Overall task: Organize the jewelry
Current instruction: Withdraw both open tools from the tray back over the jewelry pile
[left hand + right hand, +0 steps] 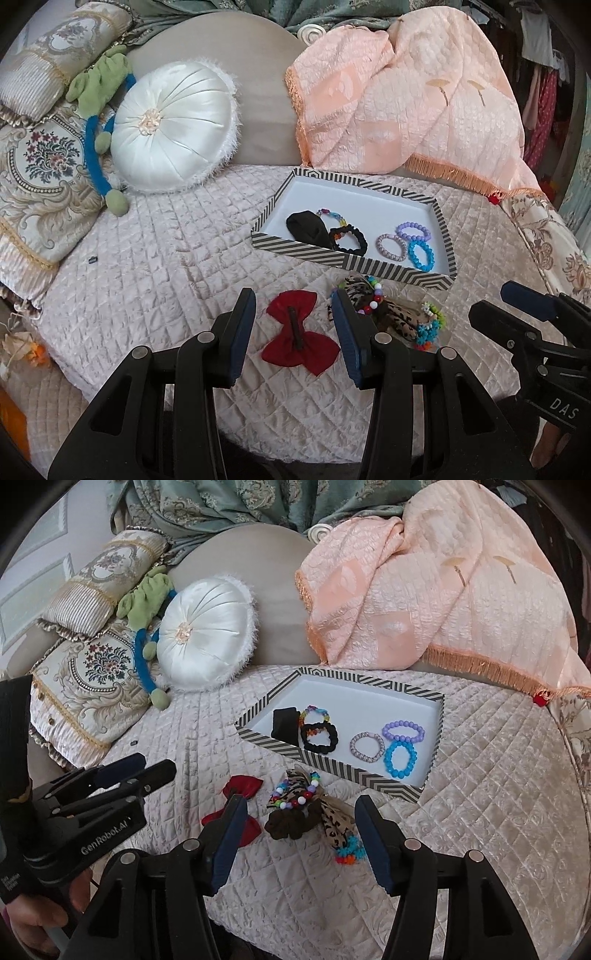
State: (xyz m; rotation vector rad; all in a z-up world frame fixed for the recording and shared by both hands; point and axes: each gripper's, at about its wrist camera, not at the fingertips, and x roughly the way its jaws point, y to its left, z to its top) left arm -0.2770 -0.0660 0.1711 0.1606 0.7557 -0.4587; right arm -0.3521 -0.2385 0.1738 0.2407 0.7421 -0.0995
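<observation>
**Tray half filled, a small pile left on the bed**

Both sets of fingers are spread wide and hold nothing. The left gripper (293,332) hangs over the red bow (301,338), which lies flat on the quilted bed (166,266). The right gripper (301,836) frames the mixed pile (306,812): a brown scrunchie, a leopard-print bow and a couple of bright bead bracelets, tangled together. Just beyond sits the striped tray (332,771), already carrying a black pouch (284,723), a black scrunchie (319,736) over a rainbow bracelet, plus grey, purple and blue bracelets. By the look of it, roughly half is sorted; the bow and the pile are not yet in.
</observation>
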